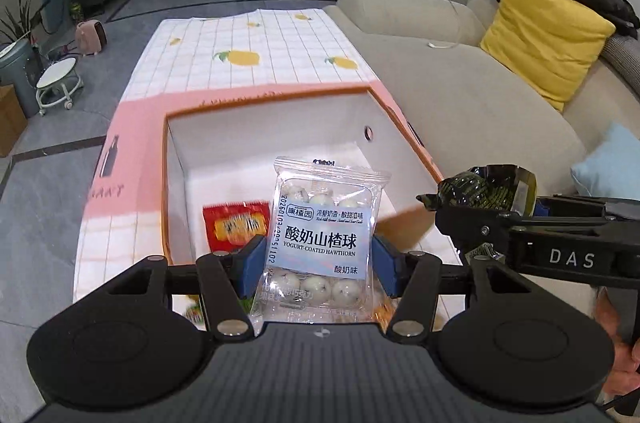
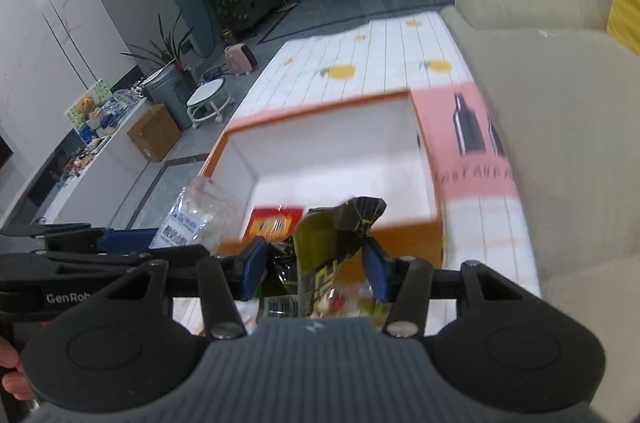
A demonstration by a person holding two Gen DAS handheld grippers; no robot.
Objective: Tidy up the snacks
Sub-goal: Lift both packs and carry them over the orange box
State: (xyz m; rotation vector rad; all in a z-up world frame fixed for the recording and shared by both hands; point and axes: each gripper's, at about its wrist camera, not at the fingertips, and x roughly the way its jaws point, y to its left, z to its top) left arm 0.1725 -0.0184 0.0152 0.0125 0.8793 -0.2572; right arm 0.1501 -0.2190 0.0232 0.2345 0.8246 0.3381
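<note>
My left gripper (image 1: 318, 265) is shut on a clear packet of yogurt-coated hawthorn balls (image 1: 324, 243) and holds it upright over the near end of an orange-rimmed white box (image 1: 276, 127). A red snack packet (image 1: 234, 225) lies inside the box. My right gripper (image 2: 314, 265) is shut on a dark green and black snack packet (image 2: 320, 251), just before the box's near wall (image 2: 400, 235). The right gripper and its packet (image 1: 486, 191) show at the right of the left wrist view. The hawthorn packet (image 2: 190, 219) shows at the left of the right wrist view.
The box stands on a low table with a pink and white lemon-print cloth (image 1: 248, 51). A beige sofa (image 1: 460, 83) with a yellow cushion (image 1: 544, 35) runs along the right. More loose snacks lie on the cloth under the grippers (image 2: 340, 303).
</note>
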